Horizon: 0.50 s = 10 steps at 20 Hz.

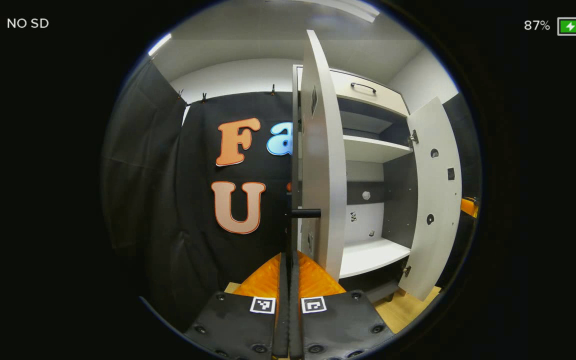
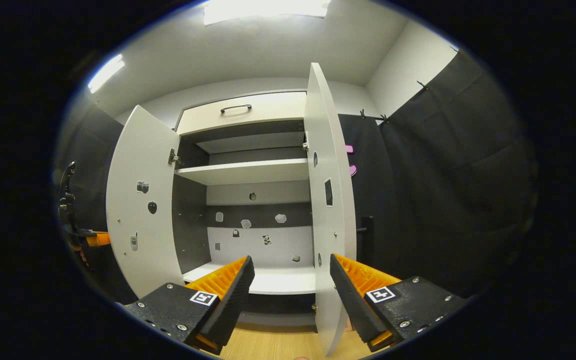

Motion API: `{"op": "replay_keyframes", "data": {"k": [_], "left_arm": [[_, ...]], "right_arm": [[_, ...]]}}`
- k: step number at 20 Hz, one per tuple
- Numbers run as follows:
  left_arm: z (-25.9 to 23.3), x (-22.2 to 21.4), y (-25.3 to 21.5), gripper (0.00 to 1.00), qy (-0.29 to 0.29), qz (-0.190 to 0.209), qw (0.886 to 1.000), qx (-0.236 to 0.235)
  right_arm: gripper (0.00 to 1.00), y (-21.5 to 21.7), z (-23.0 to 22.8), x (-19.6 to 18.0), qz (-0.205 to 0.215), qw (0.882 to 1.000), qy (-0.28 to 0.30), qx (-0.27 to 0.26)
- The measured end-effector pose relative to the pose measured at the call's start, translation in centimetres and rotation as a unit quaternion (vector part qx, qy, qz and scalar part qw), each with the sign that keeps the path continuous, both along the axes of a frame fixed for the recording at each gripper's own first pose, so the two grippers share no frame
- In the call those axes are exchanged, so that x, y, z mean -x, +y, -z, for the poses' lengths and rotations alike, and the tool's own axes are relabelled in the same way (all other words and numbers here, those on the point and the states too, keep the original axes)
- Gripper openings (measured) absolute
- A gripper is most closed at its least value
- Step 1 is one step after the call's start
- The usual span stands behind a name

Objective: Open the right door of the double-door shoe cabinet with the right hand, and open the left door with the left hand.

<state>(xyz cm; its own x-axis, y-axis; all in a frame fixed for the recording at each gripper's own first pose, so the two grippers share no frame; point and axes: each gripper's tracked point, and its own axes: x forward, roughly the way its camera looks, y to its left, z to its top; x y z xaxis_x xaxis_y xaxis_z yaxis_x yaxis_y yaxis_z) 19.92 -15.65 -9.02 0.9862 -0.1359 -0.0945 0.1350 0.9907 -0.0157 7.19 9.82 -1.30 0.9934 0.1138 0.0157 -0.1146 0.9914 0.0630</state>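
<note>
Left gripper [image 1: 289,280] clamped on left door handle [image 1: 304,213], right gripper [image 2: 292,290] apart, wooden floor [image 2: 273,345], shoe cabinet [image 2: 253,172] open

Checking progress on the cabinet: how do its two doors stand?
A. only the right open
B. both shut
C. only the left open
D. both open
D: the right gripper view shows the left door and right door both swung out, baring the shelves.

A pale wooden plank floor [image 2: 273,345] runs along the bottom edge of the booth. Black cloth wall [image 1: 178,210] hangs from small clips [image 1: 203,96] along its top edge, beneath a white plaster wall [image 2: 408,65]. Bright ceiling light panels [image 2: 265,9] glow overhead.
</note>
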Motion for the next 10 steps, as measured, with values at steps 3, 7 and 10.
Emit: {"op": "replay_keyframes", "data": {"k": [3,7,10], "left_arm": [[-0.8,0.7,0.4,0.03,-0.007,-0.007,1.0,-0.011],[-1.4,1.4,0.7,0.17,-0.009,-0.023,1.0,-0.006],[-1.4,2.4,0.7,0.39,0.001,-0.033,0.999,-0.001]], "right_arm": [[0.92,0.0,0.0,0.1,-0.002,1.0,0.002,0.004],[0.92,-0.3,0.1,0.1,-0.002,1.0,0.003,0.007],[0.92,-0.8,0.0,0.3,-0.002,1.0,0.001,0.009]]}}
